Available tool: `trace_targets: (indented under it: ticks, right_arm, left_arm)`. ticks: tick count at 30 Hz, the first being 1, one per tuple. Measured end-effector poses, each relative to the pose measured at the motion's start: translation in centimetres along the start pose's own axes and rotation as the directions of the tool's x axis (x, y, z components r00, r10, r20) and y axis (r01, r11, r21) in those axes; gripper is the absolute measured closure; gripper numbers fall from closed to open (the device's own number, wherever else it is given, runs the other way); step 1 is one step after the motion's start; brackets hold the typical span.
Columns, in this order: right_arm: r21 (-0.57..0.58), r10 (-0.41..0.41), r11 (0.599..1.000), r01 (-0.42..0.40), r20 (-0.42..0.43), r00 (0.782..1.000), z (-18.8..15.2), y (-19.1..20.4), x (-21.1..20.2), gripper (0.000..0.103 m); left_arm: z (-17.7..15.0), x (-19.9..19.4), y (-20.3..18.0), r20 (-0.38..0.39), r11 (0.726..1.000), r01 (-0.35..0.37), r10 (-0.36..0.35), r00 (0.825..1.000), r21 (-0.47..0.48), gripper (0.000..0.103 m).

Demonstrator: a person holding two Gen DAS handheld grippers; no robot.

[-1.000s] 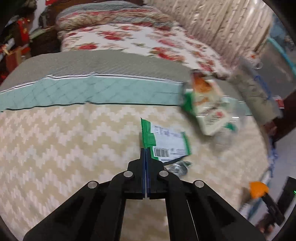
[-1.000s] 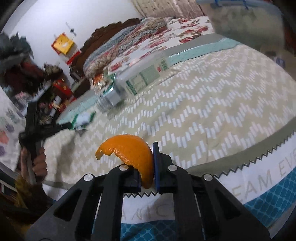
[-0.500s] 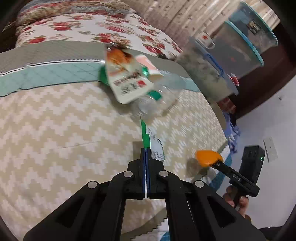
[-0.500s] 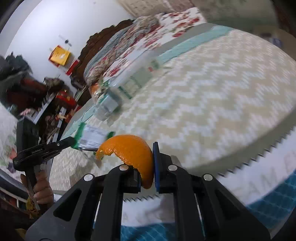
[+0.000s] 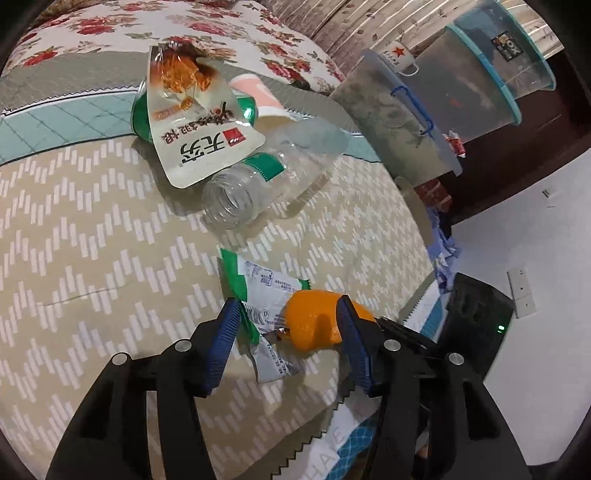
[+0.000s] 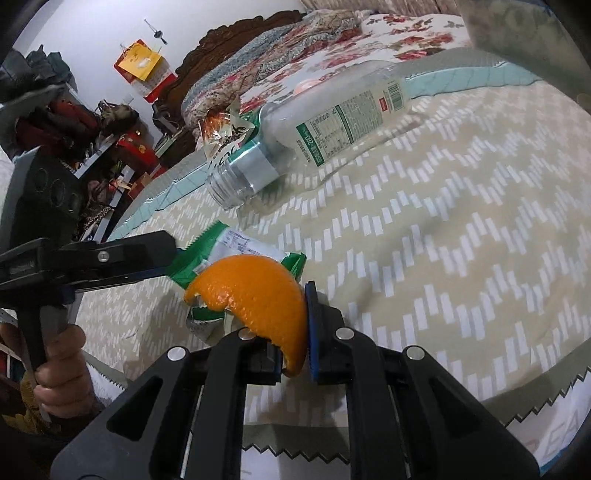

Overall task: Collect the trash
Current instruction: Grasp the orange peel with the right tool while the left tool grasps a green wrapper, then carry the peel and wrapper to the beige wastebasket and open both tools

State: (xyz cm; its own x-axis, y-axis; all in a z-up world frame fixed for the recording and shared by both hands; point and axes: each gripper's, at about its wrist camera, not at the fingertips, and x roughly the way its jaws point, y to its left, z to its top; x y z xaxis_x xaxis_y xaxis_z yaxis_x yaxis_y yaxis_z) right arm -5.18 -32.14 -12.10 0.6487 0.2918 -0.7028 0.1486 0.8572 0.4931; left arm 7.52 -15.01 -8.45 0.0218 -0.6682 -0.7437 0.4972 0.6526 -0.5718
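A green-and-white wrapper [image 5: 258, 291] lies crumpled on the zigzag blanket [image 5: 92, 258], loose between the jaws of my left gripper [image 5: 288, 314]. Those jaws are opening and neither pad presses on it. My right gripper [image 6: 291, 325] is shut on a piece of orange peel [image 6: 255, 291] and holds it just above the wrapper [image 6: 236, 247]. In the left wrist view the peel [image 5: 314, 325] sits by my right-hand finger. An empty clear bottle [image 5: 258, 181] lies farther back, a snack pouch [image 5: 195, 122] leaning over a green can [image 5: 140, 118].
Translucent storage bins [image 5: 406, 122] with a mug [image 5: 399, 59] on top stand beside the bed at the right. A floral quilt [image 6: 406, 33] covers the far end. Cluttered shelves [image 6: 74, 122] line the left wall. A person's hand [image 6: 62, 369] grips the left handle.
My left jaws went from shut on the wrapper to open, and the wrapper now rests on the blanket. The right gripper has carried the peel over beside it.
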Motion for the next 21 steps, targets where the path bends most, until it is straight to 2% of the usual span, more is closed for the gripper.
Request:
trace_targets:
  ticks: [1,2,5,8,9,11,15,17,18,19,21]
  right_arm:
    - [-0.003,0.0,1.0,0.0,0.001,1.0,0.0,0.0,0.0,0.091]
    - [-0.005,0.0,1.0,0.0,0.001,1.0,0.0,0.0,-0.1,0.091]
    - [0.007,-0.017,1.0,0.017,0.048,0.999,0.1,-1.1,-1.9,0.091]
    - [0.027,-0.077,0.997,0.074,0.092,0.993,0.6,-3.0,-3.7,0.09]
    - [0.038,-0.096,0.995,0.092,0.091,0.991,0.8,-3.8,-3.9,0.087]
    - [0.059,-0.127,0.991,0.123,0.074,0.989,0.9,-5.2,-4.2,0.087]
    - [0.042,-0.12,0.992,0.118,0.059,0.991,0.8,-6.2,-4.6,0.083]
    - [0.002,-0.142,0.99,0.143,0.067,0.988,0.8,-5.8,-4.9,0.067]
    - [-0.023,-0.158,0.987,0.16,0.077,0.984,0.7,-5.6,-5.0,0.041]
    - [-0.043,-0.182,0.981,0.187,0.095,0.979,0.6,-5.4,-5.3,0.02]
    - [-0.093,-0.226,0.966,0.242,0.156,0.962,0.3,-4.9,-6.0,0.021]
  left_arm:
    - [0.0,0.3,0.0,-0.005,1.0,-0.01,0.01,1.0,0.0,0.081]
    - [0.1,0.8,0.2,-0.027,1.0,-0.011,0.011,1.0,-0.009,0.098]
    - [0.2,0.9,1.0,-0.025,0.998,-0.035,0.034,0.999,-0.045,0.102]
    - [0.5,0.2,0.9,-0.017,0.999,-0.015,0.014,1.0,-0.044,0.102]
    - [0.7,0.0,0.4,-0.011,0.999,-0.014,0.014,1.0,-0.029,0.102]
    - [1.1,-0.2,-0.6,-0.003,1.0,-0.014,0.014,1.0,-0.003,0.102]
    - [1.5,-0.2,-2.9,0.001,0.999,-0.009,0.009,1.0,0.05,0.102]
    - [1.9,0.0,-4.1,-0.004,0.997,-0.006,0.006,1.0,0.073,0.102]
    - [2.1,0.1,-4.6,-0.003,0.996,-0.009,0.009,1.0,0.084,0.102]
    - [2.2,0.1,-5.0,-0.002,0.996,-0.01,0.011,1.0,0.091,0.102]
    - [2.6,0.2,-5.7,-0.002,0.994,-0.012,0.012,1.0,0.105,0.102]
